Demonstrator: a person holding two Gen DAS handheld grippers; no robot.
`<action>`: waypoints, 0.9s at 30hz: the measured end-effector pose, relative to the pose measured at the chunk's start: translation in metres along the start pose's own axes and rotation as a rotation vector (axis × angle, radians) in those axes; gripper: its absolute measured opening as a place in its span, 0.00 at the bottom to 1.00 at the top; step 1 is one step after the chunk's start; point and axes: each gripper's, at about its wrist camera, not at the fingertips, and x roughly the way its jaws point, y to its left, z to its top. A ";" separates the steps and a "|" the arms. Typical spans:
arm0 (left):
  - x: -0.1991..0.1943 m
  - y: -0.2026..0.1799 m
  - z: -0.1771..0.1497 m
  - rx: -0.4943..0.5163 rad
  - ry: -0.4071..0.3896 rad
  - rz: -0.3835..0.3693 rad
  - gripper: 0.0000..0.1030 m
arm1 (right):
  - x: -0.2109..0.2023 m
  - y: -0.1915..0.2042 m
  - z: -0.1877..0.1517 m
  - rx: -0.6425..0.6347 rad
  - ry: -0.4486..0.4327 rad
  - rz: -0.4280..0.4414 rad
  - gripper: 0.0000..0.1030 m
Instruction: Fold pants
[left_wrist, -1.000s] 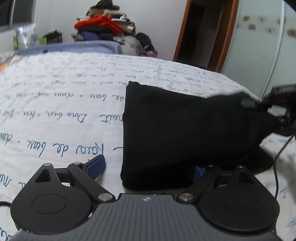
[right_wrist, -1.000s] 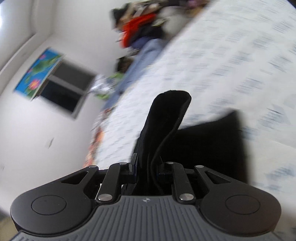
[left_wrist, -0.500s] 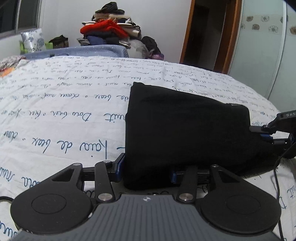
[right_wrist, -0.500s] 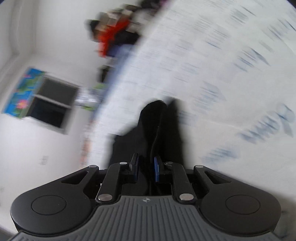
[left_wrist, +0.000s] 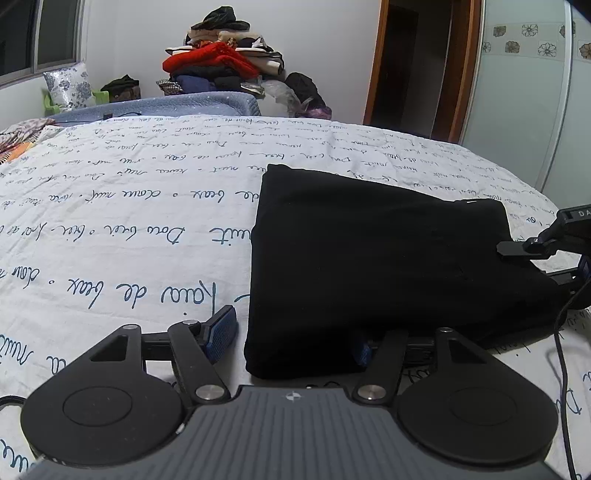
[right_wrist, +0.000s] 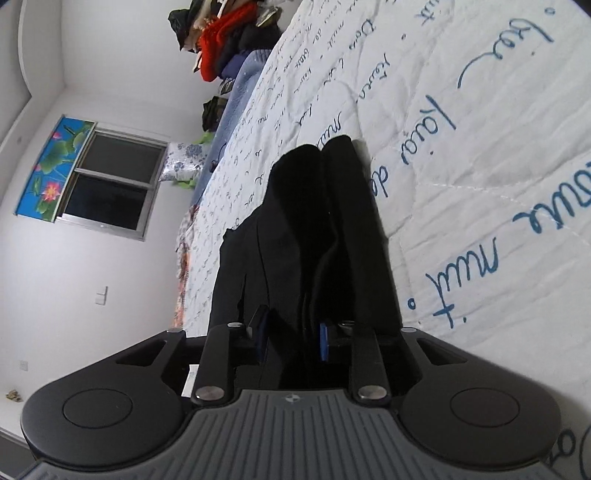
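Note:
The black pants lie folded into a thick pad on the white bedspread. My left gripper sits at their near corner with its jaws opening. Its left pad stands clear of the cloth and the right pad is tucked under the edge. My right gripper is at the pants' right end. In the right wrist view the right gripper has the folded edge of the pants between its pads. Its jaws are opening and the cloth rests on the bed.
A heap of clothes is stacked against the far wall beyond a blue cover. A doorway and a wardrobe door stand at the right. A black cable trails by the bed's right edge. A window is in the wall.
My left gripper closed on the near corner, then spread again. The right gripper sank with the pants' right end onto the bed, and its pads have moved apart.

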 end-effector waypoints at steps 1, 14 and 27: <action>0.000 0.000 0.000 0.001 0.000 0.000 0.64 | 0.000 0.000 0.000 -0.003 0.004 0.002 0.24; -0.001 -0.011 0.001 0.004 0.011 0.009 0.51 | -0.011 0.031 0.019 -0.176 0.038 -0.095 0.10; -0.049 0.016 0.012 -0.026 -0.020 -0.048 0.68 | -0.064 0.010 0.002 -0.063 -0.227 -0.053 0.18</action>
